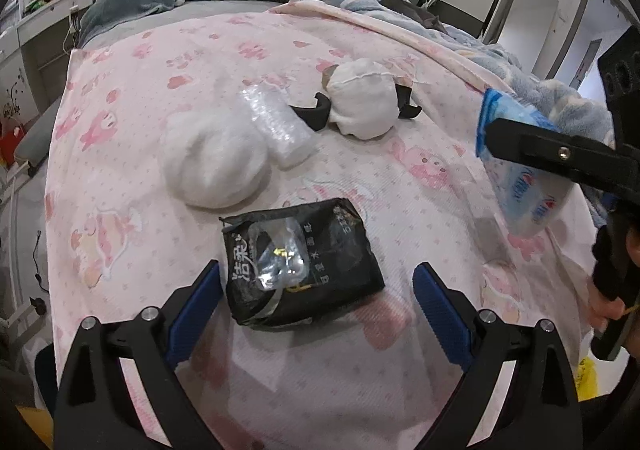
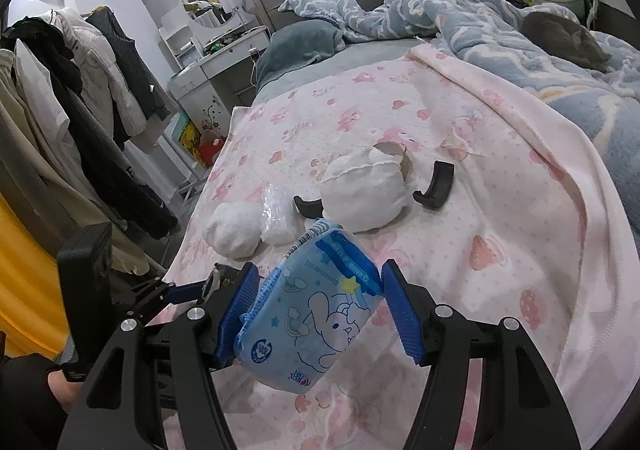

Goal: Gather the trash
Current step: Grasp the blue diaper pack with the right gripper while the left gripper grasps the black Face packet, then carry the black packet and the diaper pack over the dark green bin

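Your right gripper (image 2: 316, 314) holds a blue packet (image 2: 316, 314) between its blue pads (image 2: 240, 310), lifted above the pink blanket (image 2: 500, 210). The packet, printed with a white rabbit, is squeezed at its upper part and hangs tilted below the fingers. From the left wrist view you see the same packet (image 1: 516, 186) at the right edge, clamped in the right gripper's black finger and clear of the bed.

Your left gripper (image 1: 318, 310) is spread wide over a black packet (image 1: 300, 266) that lies flat on the blanket (image 1: 140, 130). Its pads (image 1: 200, 310) stand on either side of the packet, neither touching it. A crumpled clear wrapper (image 1: 280, 254) sits on top of the black packet.

Farther up the bed lie a white wad (image 1: 216, 166) and, touching its right side, a clear plastic wrap (image 1: 276, 126). Just beyond them sits a larger white bundle (image 1: 362, 102) with a cardboard tube end poking from its top. Two black curved pieces (image 1: 310, 114) lie beside that bundle, one at each side.

A blue quilt (image 2: 520, 34) is heaped at the head and right side of the bed, with a grey cat (image 2: 564, 38) curled on it.
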`<state>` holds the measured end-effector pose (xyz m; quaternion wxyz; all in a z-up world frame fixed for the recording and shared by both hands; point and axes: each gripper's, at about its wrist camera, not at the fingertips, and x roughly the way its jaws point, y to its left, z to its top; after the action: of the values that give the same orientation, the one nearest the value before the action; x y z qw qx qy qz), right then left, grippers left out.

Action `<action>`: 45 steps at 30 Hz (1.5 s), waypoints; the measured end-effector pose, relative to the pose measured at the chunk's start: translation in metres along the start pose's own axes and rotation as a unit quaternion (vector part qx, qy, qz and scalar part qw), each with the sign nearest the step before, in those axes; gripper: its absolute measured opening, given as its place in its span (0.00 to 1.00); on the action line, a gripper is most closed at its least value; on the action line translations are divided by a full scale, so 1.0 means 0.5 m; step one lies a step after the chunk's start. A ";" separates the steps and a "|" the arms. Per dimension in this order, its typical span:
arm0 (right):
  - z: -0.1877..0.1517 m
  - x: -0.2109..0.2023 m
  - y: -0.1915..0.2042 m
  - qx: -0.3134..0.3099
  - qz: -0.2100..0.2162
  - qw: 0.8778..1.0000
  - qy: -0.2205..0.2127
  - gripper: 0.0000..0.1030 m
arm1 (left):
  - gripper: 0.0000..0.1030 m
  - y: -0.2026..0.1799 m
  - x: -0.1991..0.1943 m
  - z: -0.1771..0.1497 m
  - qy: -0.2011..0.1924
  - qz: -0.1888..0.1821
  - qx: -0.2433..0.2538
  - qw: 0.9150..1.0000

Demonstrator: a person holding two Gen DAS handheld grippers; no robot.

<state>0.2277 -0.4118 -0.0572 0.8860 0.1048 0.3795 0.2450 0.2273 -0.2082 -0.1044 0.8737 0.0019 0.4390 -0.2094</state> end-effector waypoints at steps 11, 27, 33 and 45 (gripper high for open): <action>-0.021 -0.015 -0.017 0.001 -0.005 1.000 0.004 0.63 | 0.72 -0.003 0.012 0.004 -0.008 0.023 0.004 1.000; 0.014 0.022 0.060 -0.014 0.024 1.000 0.004 0.63 | 0.71 0.041 -0.066 0.000 -0.032 -0.008 0.004 0.999; 0.035 0.054 0.136 -0.041 0.056 0.998 0.008 0.63 | 0.71 0.092 -0.126 0.000 -0.060 -0.001 -0.004 0.998; 0.055 0.125 0.271 -0.080 0.089 0.992 0.026 0.63 | 0.71 0.203 -0.187 -0.014 -0.057 0.041 -0.032 0.997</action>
<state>0.2365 -0.2632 -0.0267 0.8558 0.0610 0.3711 0.3553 0.2102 -0.0804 -0.0552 0.9049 -0.0203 0.3942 -0.1595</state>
